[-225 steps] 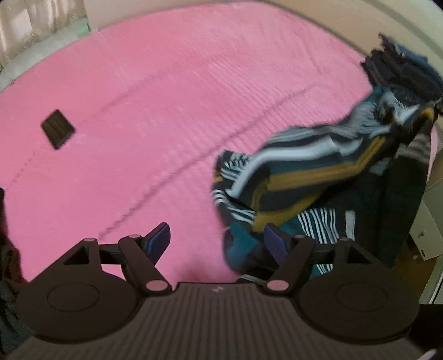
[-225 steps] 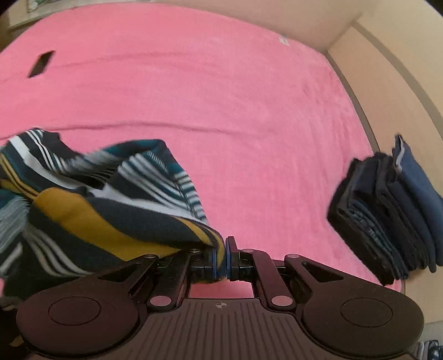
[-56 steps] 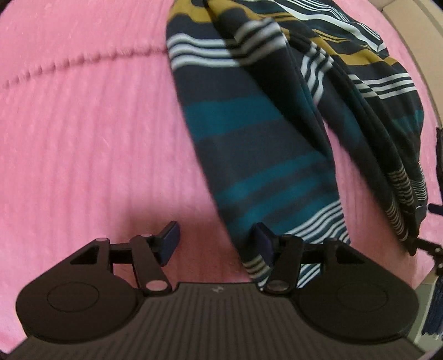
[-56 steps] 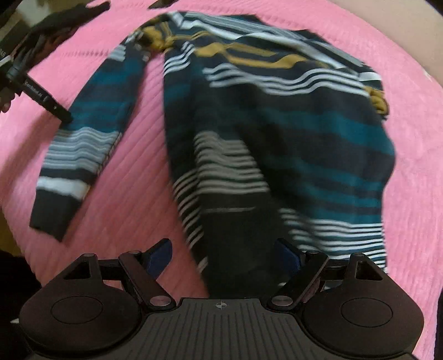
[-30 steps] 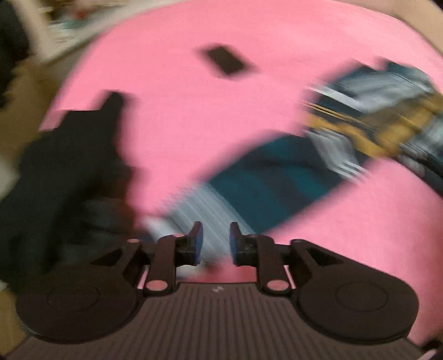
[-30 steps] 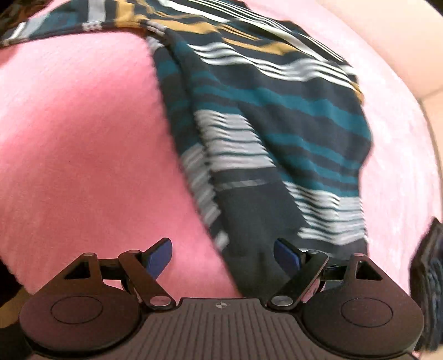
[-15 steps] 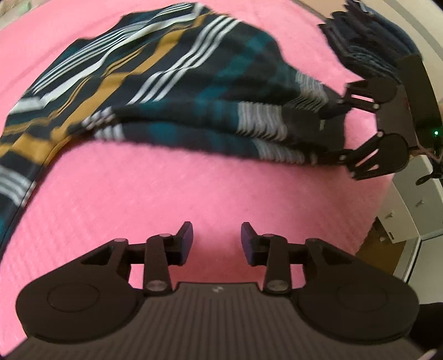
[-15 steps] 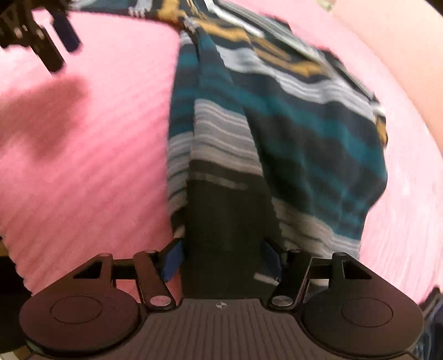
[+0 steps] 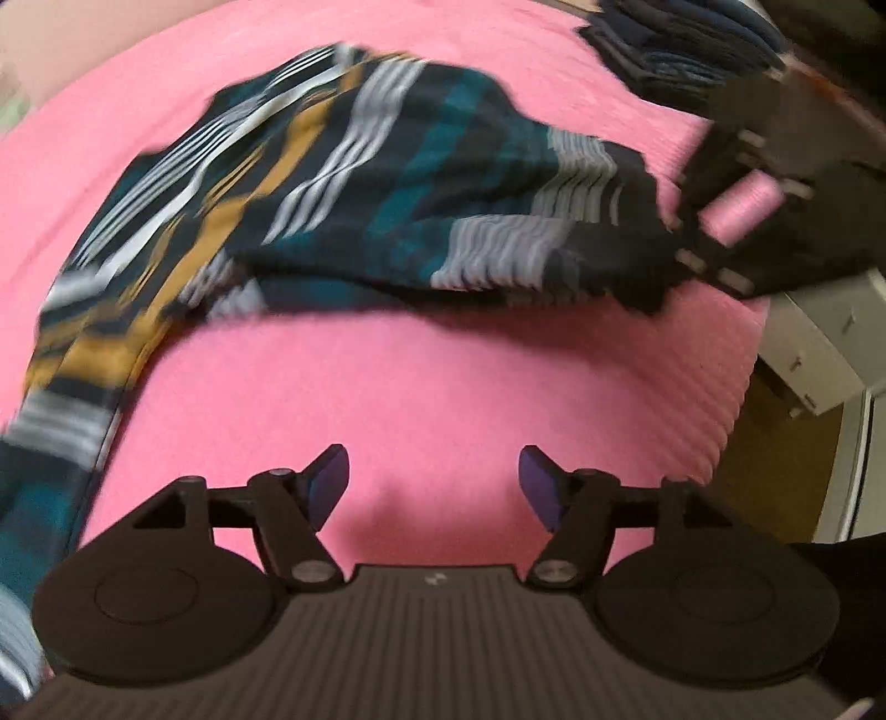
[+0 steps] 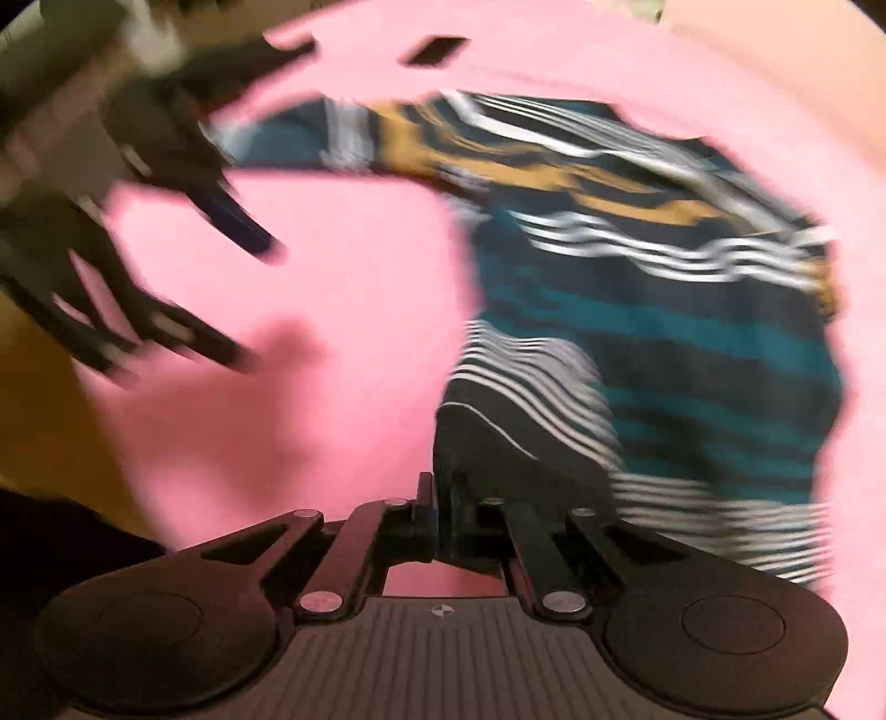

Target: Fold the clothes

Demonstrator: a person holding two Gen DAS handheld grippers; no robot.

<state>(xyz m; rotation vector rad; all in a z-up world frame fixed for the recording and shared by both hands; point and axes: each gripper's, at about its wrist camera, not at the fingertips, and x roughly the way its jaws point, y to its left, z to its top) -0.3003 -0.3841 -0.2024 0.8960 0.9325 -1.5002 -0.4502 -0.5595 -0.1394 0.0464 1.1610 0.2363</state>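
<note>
A striped sweater (image 9: 354, 183) in navy, teal, white and mustard lies on the pink bedspread (image 9: 421, 387), partly lifted. My right gripper (image 10: 440, 515) is shut on the sweater's dark hem (image 10: 498, 443) and holds it up; it also shows at the right of the left wrist view (image 9: 686, 243). My left gripper (image 9: 432, 487) is open and empty above bare pink cover, short of the sweater. It shows blurred at the left of the right wrist view (image 10: 249, 293).
A stack of folded dark clothes (image 9: 686, 50) sits at the bed's far right corner. A small black flat object (image 10: 434, 50) lies on the cover beyond the sweater. White furniture (image 9: 819, 343) stands past the bed's right edge.
My right gripper has shut on the sweater's hem and lifted it. My left gripper has opened wider. Both views have shifted and are blurred with motion.
</note>
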